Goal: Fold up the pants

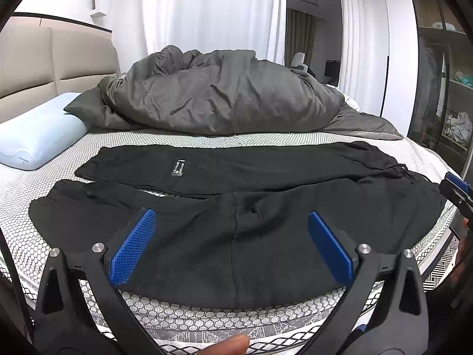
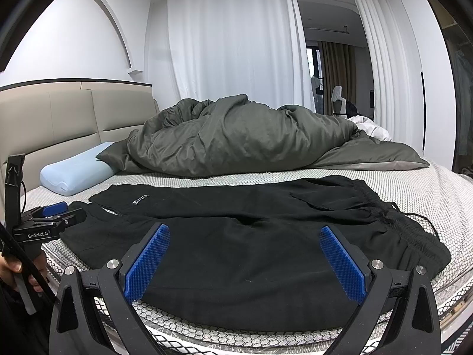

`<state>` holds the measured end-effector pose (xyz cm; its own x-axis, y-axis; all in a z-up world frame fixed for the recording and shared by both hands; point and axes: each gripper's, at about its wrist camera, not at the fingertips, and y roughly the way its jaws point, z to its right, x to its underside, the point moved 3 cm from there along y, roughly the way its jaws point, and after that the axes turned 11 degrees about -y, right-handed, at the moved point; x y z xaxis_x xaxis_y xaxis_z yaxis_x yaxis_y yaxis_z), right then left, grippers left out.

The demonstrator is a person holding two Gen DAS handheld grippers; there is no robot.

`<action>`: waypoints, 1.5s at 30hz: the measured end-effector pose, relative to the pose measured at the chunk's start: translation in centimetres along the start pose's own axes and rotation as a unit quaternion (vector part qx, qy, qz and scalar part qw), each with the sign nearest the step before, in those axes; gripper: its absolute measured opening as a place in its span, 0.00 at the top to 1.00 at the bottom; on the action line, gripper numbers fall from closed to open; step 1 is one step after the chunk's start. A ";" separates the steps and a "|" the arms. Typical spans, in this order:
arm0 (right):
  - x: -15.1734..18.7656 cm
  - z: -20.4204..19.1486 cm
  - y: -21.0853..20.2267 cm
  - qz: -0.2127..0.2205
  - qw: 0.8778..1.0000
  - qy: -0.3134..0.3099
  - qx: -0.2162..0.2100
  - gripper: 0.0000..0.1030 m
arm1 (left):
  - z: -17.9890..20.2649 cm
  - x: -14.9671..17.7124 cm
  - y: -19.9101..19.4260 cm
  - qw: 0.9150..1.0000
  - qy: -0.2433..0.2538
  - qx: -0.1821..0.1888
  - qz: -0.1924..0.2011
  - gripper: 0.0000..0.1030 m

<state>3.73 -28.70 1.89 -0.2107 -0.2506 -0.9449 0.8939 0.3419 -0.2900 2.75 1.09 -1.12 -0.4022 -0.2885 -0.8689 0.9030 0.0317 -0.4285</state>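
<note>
**Lining up both tongs for the first fold of the pants**

We start at the left tongs (image 1: 232, 238), which hang wide open with nothing between their blue ribbed pads (image 1: 133, 247). They are poised over the near leg of the black, soft-knit pants (image 1: 236, 236), towards the cuff end. The pants lie spread lengthwise across the honeycomb-patterned white mattress (image 1: 183, 319), both legs side by side and the waistband to the right. The far leg, with a small label patch (image 1: 178, 168), lies just beyond.

The right tongs (image 2: 245, 261) are equally wide open and empty. They sit above the same near leg, with the gathered elastic waistband (image 2: 414, 236) just to their right.

We judge nothing is folded yet. To do this well, we should lower both tongs to the near edge together, pinch only one leg's thickness and carry it evenly over the far leg, keeping the seam taut. The crumpled grey duvet (image 2: 236, 139) and pale blue pillow (image 2: 74, 174) lie well beyond.
</note>
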 end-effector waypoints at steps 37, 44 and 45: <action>0.4 11.4 -1.8 -0.047 0.996 0.056 0.056 0.00 | -16.6 -3.5 -1.8 0.970 -0.222 -0.098 -0.021 0.01; 4.4 16.2 -2.5 -0.083 0.987 0.095 0.103 0.00 | -23.8 -2.9 -0.9 0.946 -0.307 -0.084 -0.060 0.13; 5.3 16.6 -2.4 -0.091 0.985 0.104 0.104 0.00 | -24.4 -2.5 -0.6 0.942 -0.318 -0.077 -0.072 0.16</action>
<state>7.05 -45.91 0.10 -0.4326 -0.0926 -0.8968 0.8909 0.1091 -0.4410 -0.42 25.15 -4.71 -0.3014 -0.8145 -0.4956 0.7937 0.0737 -0.6039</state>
